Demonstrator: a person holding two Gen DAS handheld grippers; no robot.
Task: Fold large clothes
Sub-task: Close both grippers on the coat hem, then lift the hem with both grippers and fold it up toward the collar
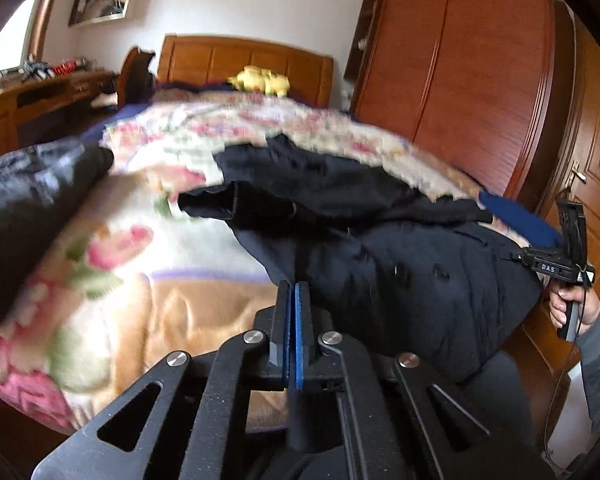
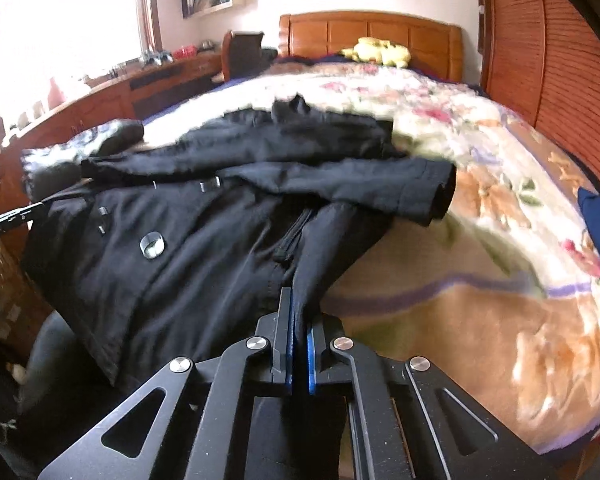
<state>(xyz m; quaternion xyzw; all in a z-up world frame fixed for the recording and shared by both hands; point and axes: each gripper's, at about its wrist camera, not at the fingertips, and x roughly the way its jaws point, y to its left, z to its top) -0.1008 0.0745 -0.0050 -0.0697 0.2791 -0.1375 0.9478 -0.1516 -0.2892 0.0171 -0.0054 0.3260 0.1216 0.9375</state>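
Black coat lies spread on the floral blanket at my twelve o'clock. My left gripper jaws and right gripper jaws each pinch its hem.

Blurred floral blanket; dark bundle cut off.

Floral fleece blanket in cream, pink and tan, spread over the bed. Orange-brown wooden headboard. Yellow plush toy lying just before it. Tall reddish wooden wardrobe beside the bed. Long wooden desk under the bright window.
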